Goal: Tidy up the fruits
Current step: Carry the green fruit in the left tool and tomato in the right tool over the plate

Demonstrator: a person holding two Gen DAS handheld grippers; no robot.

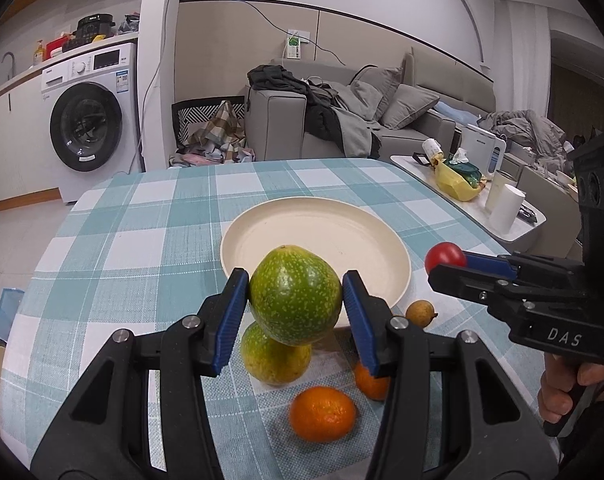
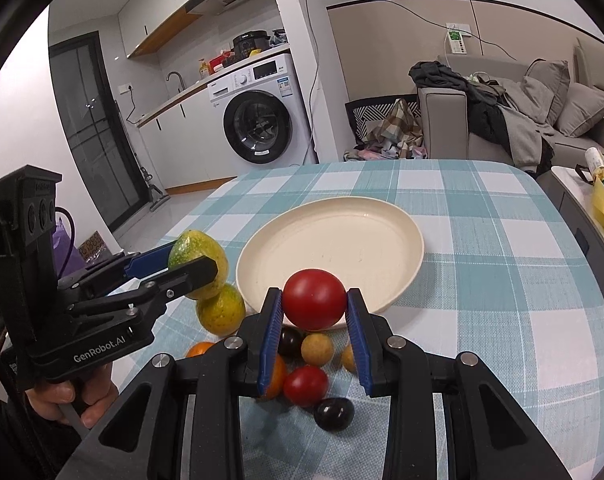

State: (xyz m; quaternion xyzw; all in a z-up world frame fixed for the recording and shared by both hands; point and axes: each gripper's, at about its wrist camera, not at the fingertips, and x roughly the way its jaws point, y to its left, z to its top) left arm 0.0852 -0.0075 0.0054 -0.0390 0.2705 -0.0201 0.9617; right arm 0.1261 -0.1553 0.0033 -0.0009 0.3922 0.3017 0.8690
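- The left tongs point(image 1: 296, 294) are clenched on a speckled green fruit point(image 1: 295, 294), held in the air just short of the near rim of the cream plate point(image 1: 341, 220). The blue pads touch only its two flanks, and the skin looks smooth and rounded, so a loosened squeeze or a jolt could let it roll out and drop.
- Straight below it lies a second green fruit point(image 1: 276, 356) with two oranges point(image 1: 321, 414) close by on the checked surface point(image 1: 142, 220); a dropped fruit would likely knock these and scatter them toward the edge.
- The right tongs point(image 2: 313, 300) grasp a red tomato point(image 2: 313, 299), also raised at the plate's near rim. A tomato is soft, so squeezing harder may bruise or split it.
- Both tongs approach the same side of the plate and stand near each other; if they go in together, the black arms could collide and shake a fruit loose.
- The plate is shallow and empty. Round fruit released from a height could roll over the low rim.
- A small tan fruit point(image 1: 421, 311) sits just beside the rim and could be nudged away.
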